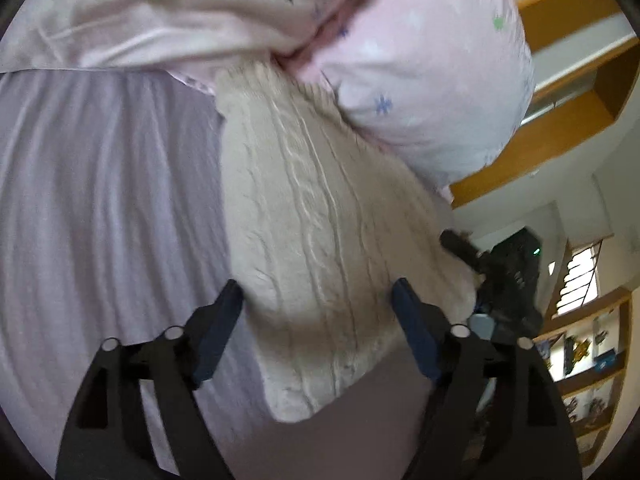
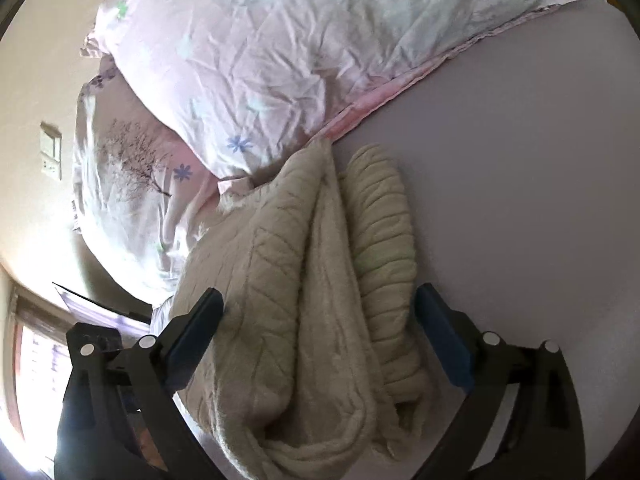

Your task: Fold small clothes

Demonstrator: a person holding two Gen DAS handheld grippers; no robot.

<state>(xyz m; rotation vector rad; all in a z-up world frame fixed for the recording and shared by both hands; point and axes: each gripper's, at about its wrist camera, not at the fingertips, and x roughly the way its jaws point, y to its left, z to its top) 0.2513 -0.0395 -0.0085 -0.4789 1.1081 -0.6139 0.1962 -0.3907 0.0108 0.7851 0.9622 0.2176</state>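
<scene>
A cream cable-knit sweater lies folded on the lilac bed sheet. My left gripper is open, its fingers wide on either side of the sweater's near end. The right gripper shows in the left wrist view at the sweater's right edge. In the right wrist view the sweater lies bunched in thick folds with a ribbed part on the right. My right gripper is open, its fingers straddling the folds just above them.
A pink flowered duvet is heaped against the far end of the sweater, also seen in the left wrist view. Wooden shelves and a window lie beyond the bed. Bare sheet spreads right of the sweater.
</scene>
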